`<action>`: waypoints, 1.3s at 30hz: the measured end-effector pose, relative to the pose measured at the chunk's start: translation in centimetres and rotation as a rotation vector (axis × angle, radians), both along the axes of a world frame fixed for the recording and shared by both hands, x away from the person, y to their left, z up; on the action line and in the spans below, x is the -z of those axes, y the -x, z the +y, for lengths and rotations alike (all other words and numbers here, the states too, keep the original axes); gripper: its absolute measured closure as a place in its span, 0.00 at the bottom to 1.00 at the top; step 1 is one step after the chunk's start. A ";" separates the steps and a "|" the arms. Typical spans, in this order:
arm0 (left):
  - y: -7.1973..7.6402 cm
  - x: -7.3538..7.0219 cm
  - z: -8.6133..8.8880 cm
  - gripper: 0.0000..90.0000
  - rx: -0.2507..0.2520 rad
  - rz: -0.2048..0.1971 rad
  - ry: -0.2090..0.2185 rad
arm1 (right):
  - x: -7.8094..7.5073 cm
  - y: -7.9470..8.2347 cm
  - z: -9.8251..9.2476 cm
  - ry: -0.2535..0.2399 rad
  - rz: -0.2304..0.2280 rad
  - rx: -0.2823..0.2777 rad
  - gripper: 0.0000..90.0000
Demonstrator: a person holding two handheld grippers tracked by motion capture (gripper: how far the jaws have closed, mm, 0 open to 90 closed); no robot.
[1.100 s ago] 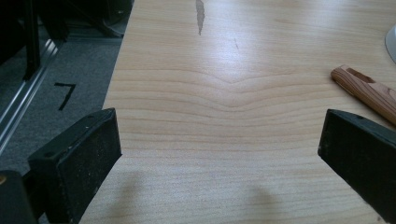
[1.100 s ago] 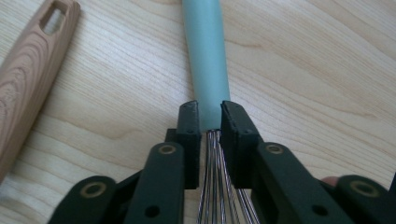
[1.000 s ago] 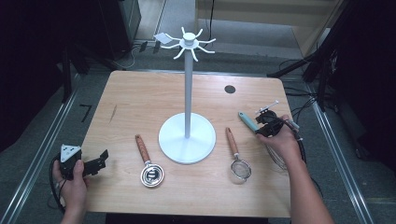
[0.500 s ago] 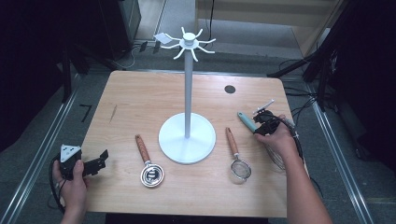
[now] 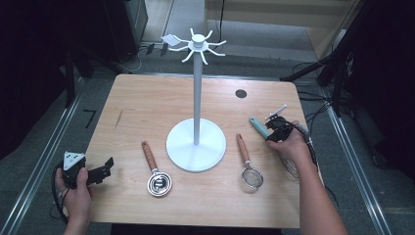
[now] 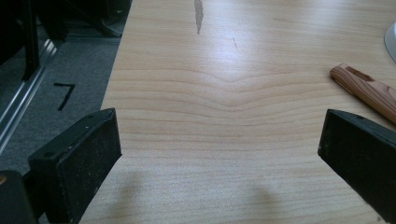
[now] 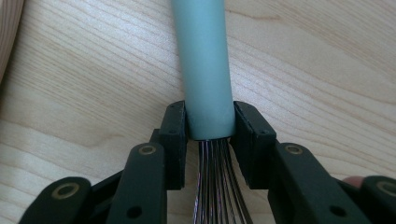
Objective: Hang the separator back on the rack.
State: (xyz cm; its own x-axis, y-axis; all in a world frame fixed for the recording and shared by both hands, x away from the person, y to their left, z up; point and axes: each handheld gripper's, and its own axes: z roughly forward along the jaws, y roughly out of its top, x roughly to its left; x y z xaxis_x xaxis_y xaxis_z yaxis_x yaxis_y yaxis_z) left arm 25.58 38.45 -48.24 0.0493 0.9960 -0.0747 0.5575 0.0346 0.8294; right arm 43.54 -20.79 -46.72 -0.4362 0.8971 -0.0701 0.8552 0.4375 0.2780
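A whisk with a teal handle (image 5: 258, 127) lies at the table's right side, its wires (image 5: 292, 169) partly under the person's right hand. My right gripper (image 5: 274, 131) is shut on the lower end of that handle (image 7: 203, 70), one pad (image 7: 173, 135) on each side, wires running back between the jaws. My left gripper (image 5: 105, 169) rests at the table's front left corner, open; in the left gripper view its jaws stand wide apart over bare wood (image 6: 219, 154). A white hook stand (image 5: 196, 98) rises from the table's middle.
A wooden-handled metal scoop (image 5: 155, 171) lies left of the stand's round base (image 5: 195, 144); its handle tip (image 6: 369, 91) appears in the left gripper view. A wooden-handled strainer (image 5: 247, 164) lies right of the base. A dark round hole (image 5: 241, 93) marks the far right of the table.
The right hand and its gripper have shifted slightly left along the whisk handle. The left gripper has stayed put.
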 end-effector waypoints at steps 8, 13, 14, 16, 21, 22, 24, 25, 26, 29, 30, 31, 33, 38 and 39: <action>0.0 0.0 0.0 0.00 0.000 -0.001 0.000 | 0.0 0.1 0.0 -0.010 0.007 -0.012 0.78; 0.0 0.0 0.0 0.00 0.001 0.000 0.001 | 0.0 0.5 0.4 -0.014 -0.034 -0.012 0.79; 0.0 0.0 0.0 0.00 0.001 0.000 0.001 | 0.0 0.5 0.4 -0.014 -0.034 -0.012 0.79; 0.0 0.0 0.0 0.00 0.000 -0.002 -0.002 | -0.2 0.7 0.4 -0.012 -0.068 -0.018 0.79; -0.1 0.0 0.0 0.00 -0.001 0.001 -0.001 | -1.5 1.3 0.0 -0.078 -0.131 -0.003 0.79; -0.1 0.0 0.0 0.00 -0.001 0.001 -0.001 | -1.5 1.3 0.0 -0.078 -0.131 -0.003 0.79; 0.0 0.0 0.0 0.00 -0.001 0.000 -0.003 | -2.1 1.7 -0.2 -0.102 -0.167 0.009 0.79; 0.0 0.0 0.0 0.00 -0.001 -0.002 -0.002 | -2.4 1.8 -0.3 -0.119 -0.182 0.015 0.79; 0.0 0.0 0.0 0.00 -0.001 -0.001 -0.003 | -3.0 2.2 -0.5 -0.143 -0.216 0.022 0.79; 0.0 0.0 0.0 0.00 0.001 0.002 -0.005 | -3.8 2.9 -0.6 -0.170 -0.273 0.014 0.79; 0.0 0.0 0.0 0.00 -0.001 0.000 -0.004 | -4.0 3.1 -0.7 -0.188 -0.291 0.014 0.79; 0.0 0.0 0.0 0.00 -0.001 0.000 -0.004 | -4.0 3.1 -0.7 -0.188 -0.291 0.014 0.79; 0.0 0.0 0.0 0.00 -0.002 -0.001 -0.004 | -4.5 3.6 -0.7 -0.218 -0.320 0.027 0.79; -0.1 0.0 0.0 0.00 -0.002 0.000 -0.001 | -5.7 4.4 -0.8 -0.262 -0.398 0.020 0.79; -0.1 0.0 0.0 0.00 -0.002 0.001 -0.001 | -6.0 4.6 -0.8 -0.272 -0.415 0.024 0.79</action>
